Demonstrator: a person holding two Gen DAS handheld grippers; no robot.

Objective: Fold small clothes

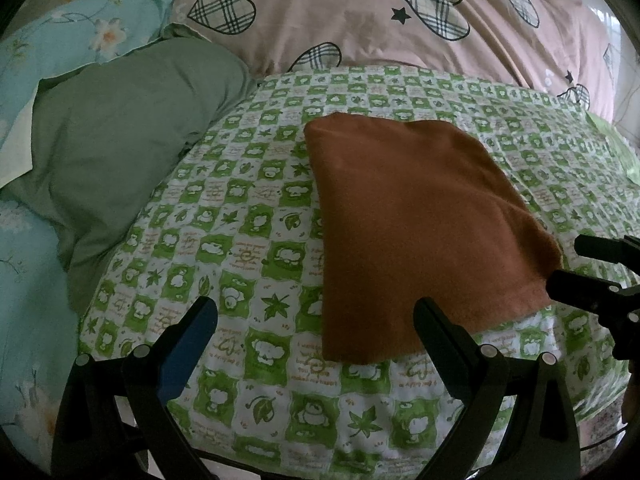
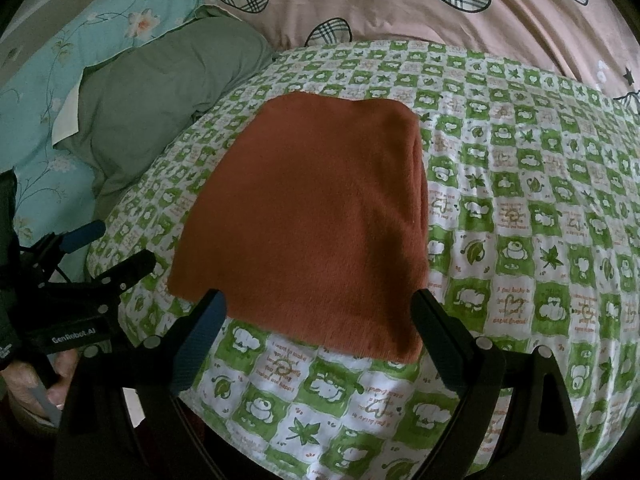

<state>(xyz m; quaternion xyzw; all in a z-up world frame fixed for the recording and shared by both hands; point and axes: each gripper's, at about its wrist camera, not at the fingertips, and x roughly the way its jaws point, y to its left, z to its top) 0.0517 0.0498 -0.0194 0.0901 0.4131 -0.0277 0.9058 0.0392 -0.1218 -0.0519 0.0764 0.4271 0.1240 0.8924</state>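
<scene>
A rust-orange cloth lies folded flat in a rough rectangle on the green-and-white checked sheet. It also shows in the right wrist view. My left gripper is open and empty, just short of the cloth's near left corner. My right gripper is open and empty, with its fingers astride the cloth's near edge and not touching it. The right gripper's fingers show at the right edge of the left wrist view. The left gripper shows at the left of the right wrist view.
A grey-green pillow and a light blue flowered quilt lie to the left. A pink duvet with plaid hearts is bunched along the back. The checked sheet spreads to the right of the cloth.
</scene>
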